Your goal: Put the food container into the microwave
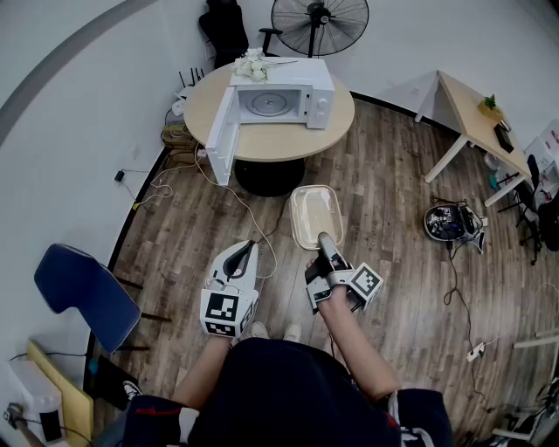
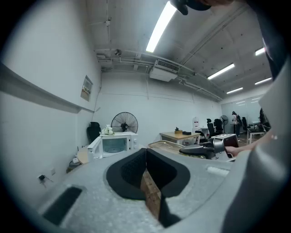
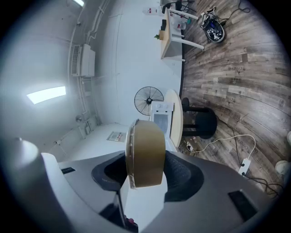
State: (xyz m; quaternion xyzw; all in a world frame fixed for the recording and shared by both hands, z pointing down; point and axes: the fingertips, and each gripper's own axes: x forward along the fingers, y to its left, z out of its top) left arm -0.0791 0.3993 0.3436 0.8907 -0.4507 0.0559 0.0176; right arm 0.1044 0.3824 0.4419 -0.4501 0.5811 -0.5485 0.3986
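The food container (image 1: 314, 214), a beige rectangular tub with a clear lid, hangs over the wood floor in front of me. My right gripper (image 1: 325, 241) is shut on its near end. The right gripper view shows the container (image 3: 146, 154) edge-on between the jaws of that gripper (image 3: 144, 172). The white microwave (image 1: 293, 96) stands on the round table with its door (image 1: 223, 131) swung wide open to the left; it is well beyond the container. My left gripper (image 1: 247, 248) is lower left of the container, shut and holding nothing; its pads (image 2: 136, 166) meet.
The round wooden table (image 1: 201, 109) has a black pedestal and white flowers (image 1: 251, 65) on the microwave. A standing fan (image 1: 319, 22) is behind it. A cable (image 1: 253, 218) runs across the floor. A blue chair (image 1: 83, 292) stands left, a desk (image 1: 472, 113) right.
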